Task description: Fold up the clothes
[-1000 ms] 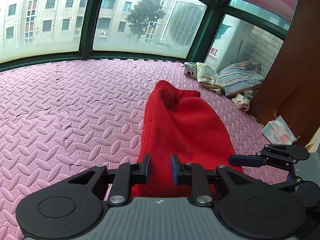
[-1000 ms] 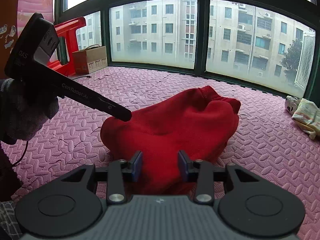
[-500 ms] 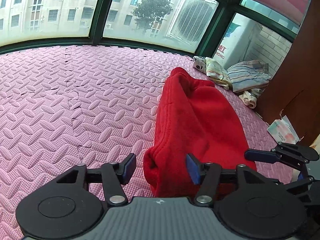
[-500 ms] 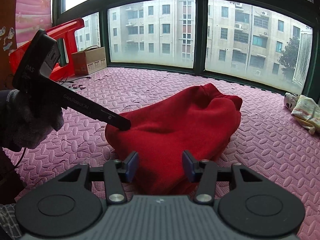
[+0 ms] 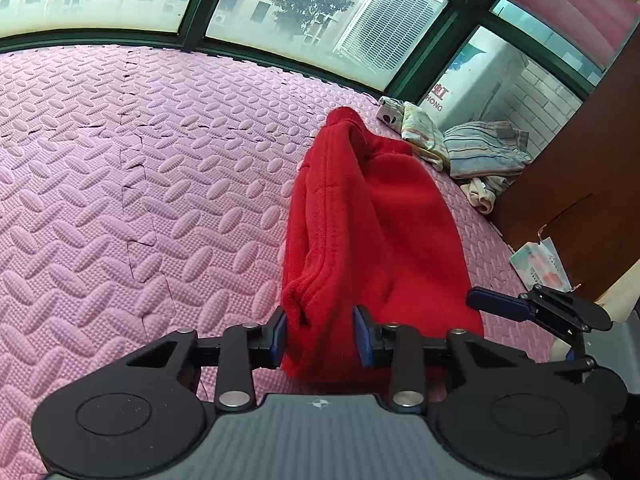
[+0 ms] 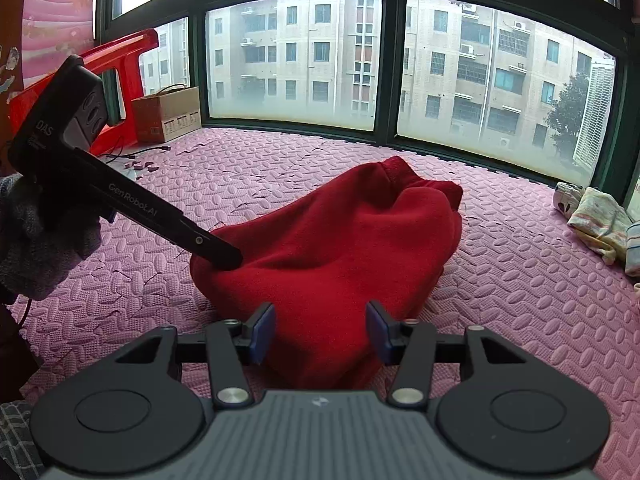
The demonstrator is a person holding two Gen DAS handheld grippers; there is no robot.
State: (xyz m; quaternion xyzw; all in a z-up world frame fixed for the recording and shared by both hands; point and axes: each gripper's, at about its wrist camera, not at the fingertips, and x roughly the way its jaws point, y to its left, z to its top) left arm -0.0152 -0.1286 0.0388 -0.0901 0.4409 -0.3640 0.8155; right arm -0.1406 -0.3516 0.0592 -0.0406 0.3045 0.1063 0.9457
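Observation:
A red fleece garment (image 5: 372,232) lies bunched and partly folded on the pink foam mat (image 5: 120,200). My left gripper (image 5: 320,334) is at its near left corner. The jaws are closing, and the thick folded edge fills the gap between the blue pads. From the right wrist view, the left gripper (image 6: 224,256) has its tip on that same corner, held by a gloved hand (image 6: 36,248). My right gripper (image 6: 320,336) stands open over the near edge of the red garment (image 6: 340,248), with the cloth between the pads but not pinched. One right finger (image 5: 496,304) shows at the garment's right side.
More folded clothes (image 5: 480,148) lie in the far corner by a brown cabinet (image 5: 580,184). A paper packet (image 5: 540,268) lies near that cabinet. A cardboard box (image 6: 168,114) and a red plastic chair (image 6: 120,64) stand by the window at the left.
The left jaws opened wide, then closed onto the garment's near corner, and the gripper dropped a little and rolled. The right jaws spread wider over the cloth.

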